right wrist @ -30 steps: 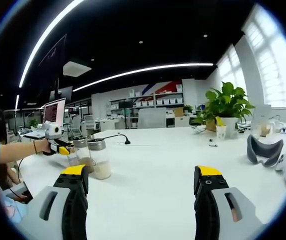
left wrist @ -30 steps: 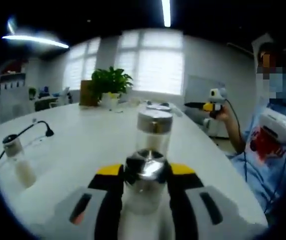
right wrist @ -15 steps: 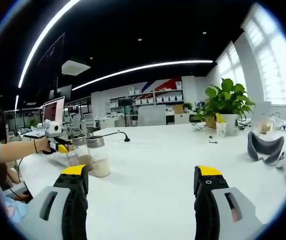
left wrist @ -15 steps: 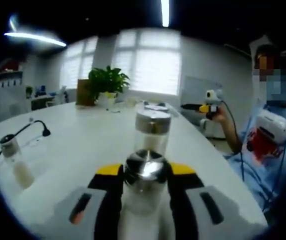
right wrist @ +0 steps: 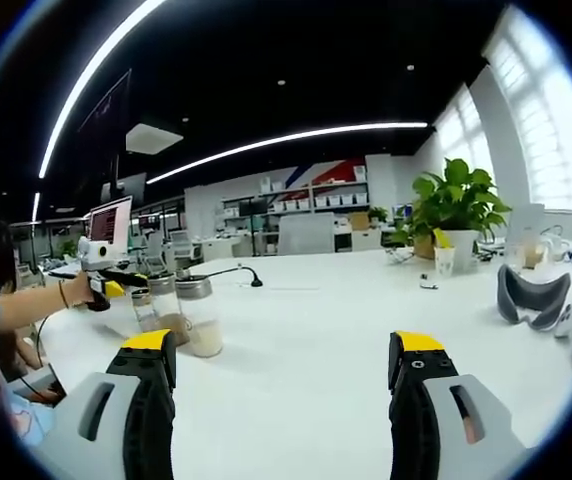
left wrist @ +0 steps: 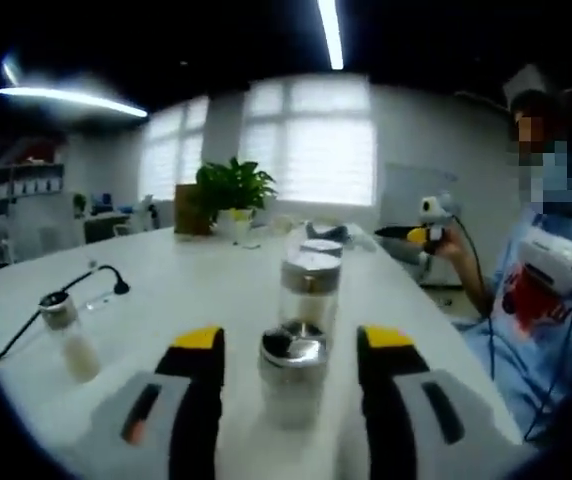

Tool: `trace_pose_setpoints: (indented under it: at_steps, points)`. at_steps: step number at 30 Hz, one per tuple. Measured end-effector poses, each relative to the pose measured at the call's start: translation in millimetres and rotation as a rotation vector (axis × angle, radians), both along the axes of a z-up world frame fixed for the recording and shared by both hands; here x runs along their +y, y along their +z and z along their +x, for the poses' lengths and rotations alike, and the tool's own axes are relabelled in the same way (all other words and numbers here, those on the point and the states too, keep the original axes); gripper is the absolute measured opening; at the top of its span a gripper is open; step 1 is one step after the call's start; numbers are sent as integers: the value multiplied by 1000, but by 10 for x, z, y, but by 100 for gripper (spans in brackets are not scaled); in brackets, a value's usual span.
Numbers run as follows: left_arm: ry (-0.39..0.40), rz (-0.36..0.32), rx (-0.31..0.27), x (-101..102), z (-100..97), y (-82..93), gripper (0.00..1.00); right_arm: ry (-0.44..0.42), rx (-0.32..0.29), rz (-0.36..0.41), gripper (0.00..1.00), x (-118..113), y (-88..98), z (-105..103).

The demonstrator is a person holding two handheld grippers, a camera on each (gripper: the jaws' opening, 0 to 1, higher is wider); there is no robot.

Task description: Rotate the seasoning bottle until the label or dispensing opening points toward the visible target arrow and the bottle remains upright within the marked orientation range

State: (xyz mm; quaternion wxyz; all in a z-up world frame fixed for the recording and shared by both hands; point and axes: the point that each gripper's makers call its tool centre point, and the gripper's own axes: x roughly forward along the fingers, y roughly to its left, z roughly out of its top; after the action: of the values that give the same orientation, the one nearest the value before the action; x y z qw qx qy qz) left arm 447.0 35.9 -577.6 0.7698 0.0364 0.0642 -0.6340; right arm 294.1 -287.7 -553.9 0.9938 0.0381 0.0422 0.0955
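A clear seasoning bottle [left wrist: 291, 372] with a shiny metal cap and pale powder stands upright on the white table [left wrist: 186, 290], between the yellow-tipped jaws of my left gripper [left wrist: 291, 342]. The jaws are spread open and clear of it on both sides. A taller jar [left wrist: 309, 288] with a metal lid stands just behind it. In the right gripper view, the same two containers [right wrist: 188, 318] stand at the left, with the left gripper [right wrist: 106, 285] held by a hand beside them. My right gripper [right wrist: 284, 345] is open over bare table, far from them.
A small bottle [left wrist: 66, 335] with a cable beside it stands at the left. A potted plant [left wrist: 231, 190] is at the far end. A grey headset [right wrist: 531, 298] lies at the right, and a gooseneck microphone [right wrist: 236, 272] stands behind the jars. The person sits at the table's edge.
My left gripper has opened and let go of the seasoning bottle, then drawn back a little. The bottle stays upright. The right gripper has not moved.
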Motion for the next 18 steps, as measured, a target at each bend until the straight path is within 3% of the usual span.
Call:
trace_pose_setpoints:
  at_steps: [6, 13, 16, 18]
  points:
    - [99, -86, -22, 163, -170, 130, 62, 2, 3, 0, 91, 12, -10, 1]
    - [253, -257, -45, 325, -296, 520, 62, 24, -21, 6, 91, 73, 48, -10]
    - [314, -248, -56, 376, -300, 574, 62, 14, -20, 2, 91, 47, 53, -23]
    - [380, -183, -70, 436, -284, 518, 63, 2, -23, -6, 91, 13, 65, -27]
